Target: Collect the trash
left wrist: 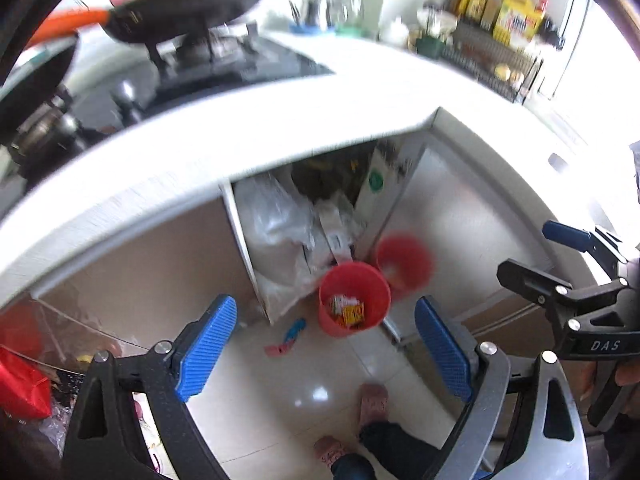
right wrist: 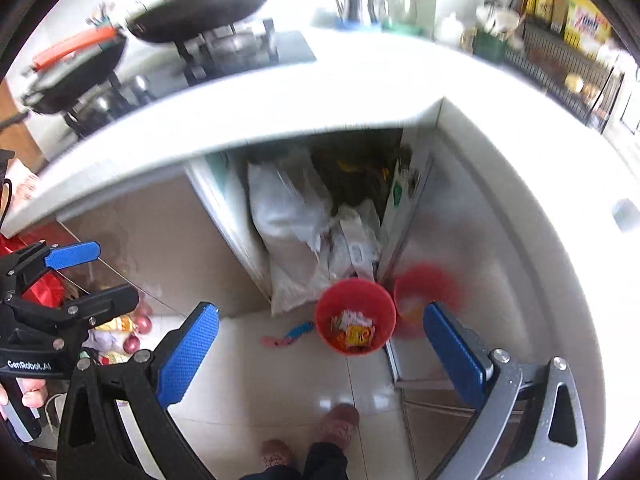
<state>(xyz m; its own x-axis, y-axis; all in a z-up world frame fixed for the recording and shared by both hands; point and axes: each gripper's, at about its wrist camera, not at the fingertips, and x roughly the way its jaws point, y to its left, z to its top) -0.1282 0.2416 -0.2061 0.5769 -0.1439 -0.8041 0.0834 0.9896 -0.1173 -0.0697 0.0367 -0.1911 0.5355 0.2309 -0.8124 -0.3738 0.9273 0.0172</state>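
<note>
A round red plastic waste bucket point(left wrist: 354, 300) stands upright on the pale glossy tiled floor point(left wrist: 280, 392), hard against the foot of an open lower cupboard. It is a plain tapered tub with a smooth rim and no lid, and in its bottom lies a small heap of crumpled snack wrappers point(left wrist: 347, 311) printed in yellow, orange, red and white. Just to its right the shiny steel cupboard door point(left wrist: 452, 216) shows a blurred red reflection of the bucket. Behind the bucket, inside the cupboard, are stuffed whitish plastic bags point(left wrist: 280, 224). On the floor just left of the bucket lie a small blue scrap point(left wrist: 295, 329) and a pink scrap point(left wrist: 277, 349), both outside it. The left tongs point(left wrist: 324, 352) hang above the floor with their blue ribbed pads spread wide and nothing between them; the bucket shows in the gap, well below. The right tongs point(right wrist: 320, 360) are likewise spread wide and hold nothing. Above runs the white bench point(left wrist: 224, 136), with a black wok with an orange handle point(left wrist: 188, 8) on the hob at the far left and a rack of bottles and yellow packets point(left wrist: 508, 16) at the far right. At the near edge are the person's pink slippers point(left wrist: 372, 400) and dark trouser legs.
</note>
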